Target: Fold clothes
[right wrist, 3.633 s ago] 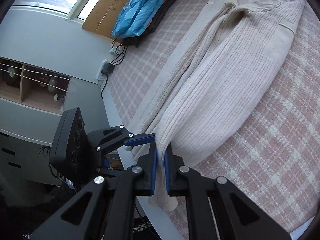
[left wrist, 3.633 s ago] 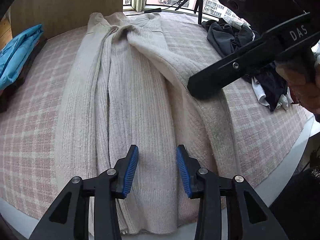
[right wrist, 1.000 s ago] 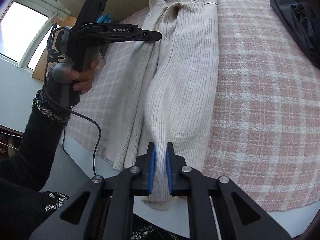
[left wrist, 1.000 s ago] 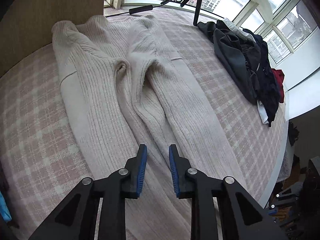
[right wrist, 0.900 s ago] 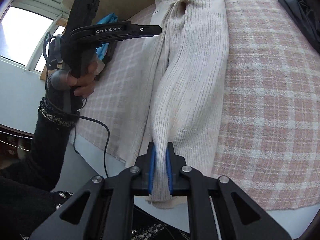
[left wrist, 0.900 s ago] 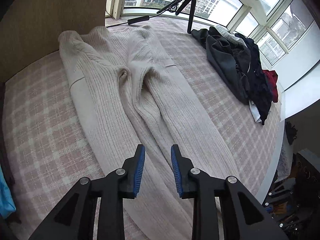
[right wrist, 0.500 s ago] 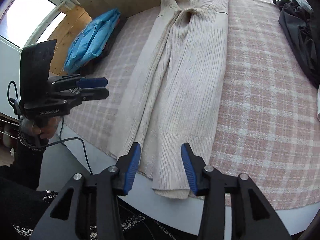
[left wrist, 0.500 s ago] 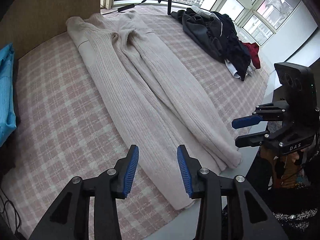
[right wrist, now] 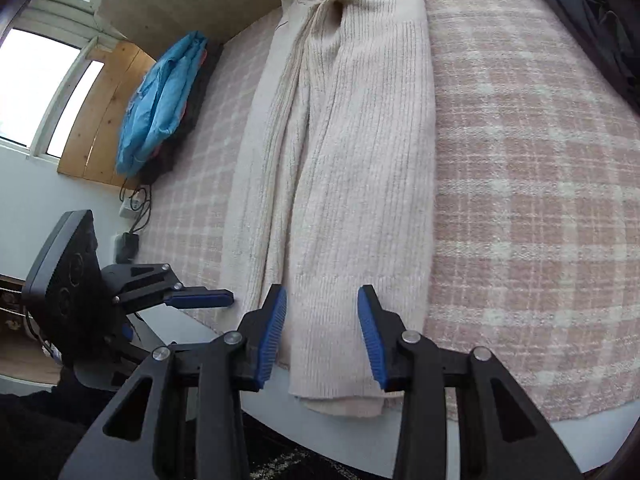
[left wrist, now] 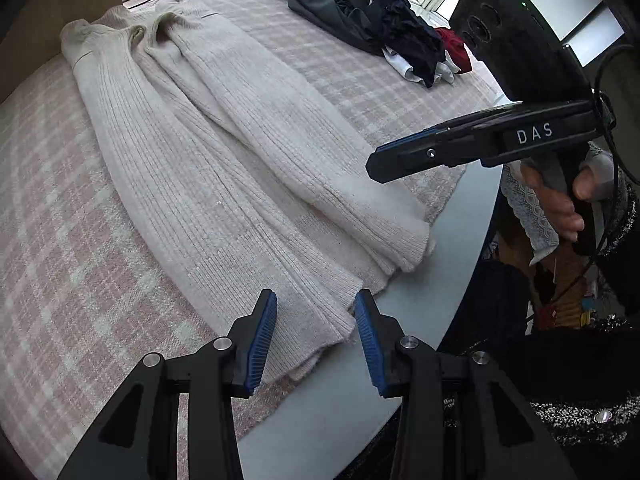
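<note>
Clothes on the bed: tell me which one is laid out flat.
The cream ribbed cardigan, stretched lengthwise; the dark clothes and blue garment lie bunched.

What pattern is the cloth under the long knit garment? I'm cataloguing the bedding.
Pink-and-white plaid cloth under the cream ribbed knit garment; the right wrist view shows it best.

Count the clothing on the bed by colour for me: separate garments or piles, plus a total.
Cream: 1, the cardigan
Blue: 1, the bundle
Dark: 1, the mixed pile, its pieces too tangled to split
Total: 3
</note>
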The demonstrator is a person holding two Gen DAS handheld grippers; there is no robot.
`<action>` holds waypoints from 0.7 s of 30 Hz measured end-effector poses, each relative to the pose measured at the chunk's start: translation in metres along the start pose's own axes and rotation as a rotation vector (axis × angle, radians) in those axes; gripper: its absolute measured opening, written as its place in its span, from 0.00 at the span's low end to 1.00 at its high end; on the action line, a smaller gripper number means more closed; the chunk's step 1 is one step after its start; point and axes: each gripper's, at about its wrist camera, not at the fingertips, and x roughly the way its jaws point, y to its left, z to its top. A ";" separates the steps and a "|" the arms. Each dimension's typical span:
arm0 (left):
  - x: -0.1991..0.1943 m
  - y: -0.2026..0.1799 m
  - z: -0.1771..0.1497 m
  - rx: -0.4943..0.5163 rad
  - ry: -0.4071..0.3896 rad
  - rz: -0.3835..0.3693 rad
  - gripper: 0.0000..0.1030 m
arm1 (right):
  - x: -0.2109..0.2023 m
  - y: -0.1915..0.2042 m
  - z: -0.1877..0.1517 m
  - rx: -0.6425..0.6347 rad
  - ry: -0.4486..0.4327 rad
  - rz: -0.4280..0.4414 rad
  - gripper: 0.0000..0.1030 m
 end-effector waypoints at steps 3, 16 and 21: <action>-0.003 0.001 0.002 -0.014 -0.014 -0.025 0.38 | -0.003 0.011 -0.011 -0.117 -0.035 -0.075 0.28; 0.041 -0.021 0.049 0.043 -0.024 -0.170 0.27 | 0.010 -0.021 -0.011 -0.063 0.009 -0.186 0.28; -0.009 -0.023 0.042 0.059 -0.106 -0.175 0.25 | 0.003 -0.011 -0.012 -0.121 -0.036 -0.197 0.28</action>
